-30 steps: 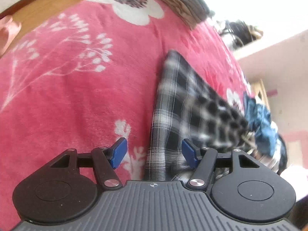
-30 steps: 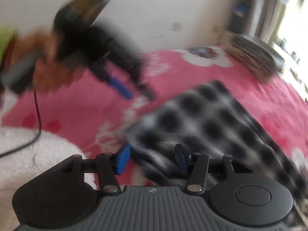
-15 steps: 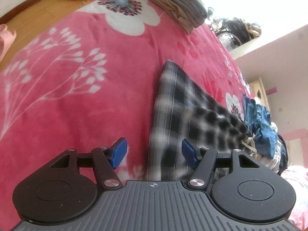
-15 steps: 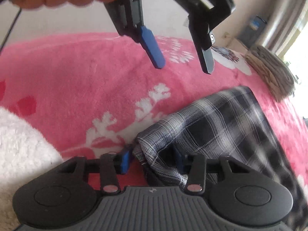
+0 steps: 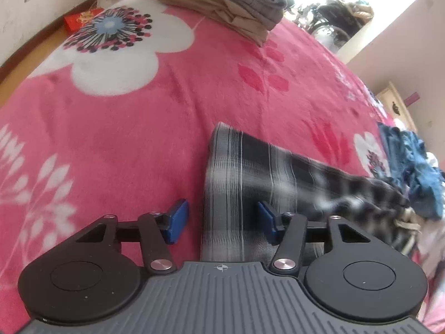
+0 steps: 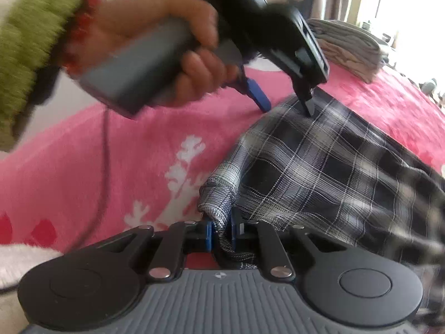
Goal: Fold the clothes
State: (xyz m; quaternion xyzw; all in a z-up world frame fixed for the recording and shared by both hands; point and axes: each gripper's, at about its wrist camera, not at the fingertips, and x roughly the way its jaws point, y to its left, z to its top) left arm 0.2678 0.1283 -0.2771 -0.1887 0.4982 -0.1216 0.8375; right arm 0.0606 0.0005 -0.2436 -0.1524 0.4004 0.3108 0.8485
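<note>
step: two corners of the plaid shirt (image 6: 319,167) being gripped for a fold; shirt laid flat on the pink floral fleece blanket (image 5: 125,139) of the bed
right tool (image 6: 221,232): closing, near corner pinched between the pads
left tool (image 5: 219,218): half open, closing astride the far edge, not yet gripped
next: left grip to be completed, corners lifted together
materials: thin woven check, limp; blanket plush
background: folded clothes stack (image 5: 222,2)

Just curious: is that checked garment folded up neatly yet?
Not yet. The checked garment lies loosely spread on the pink blanket, one corner bunched between the right gripper.
</note>
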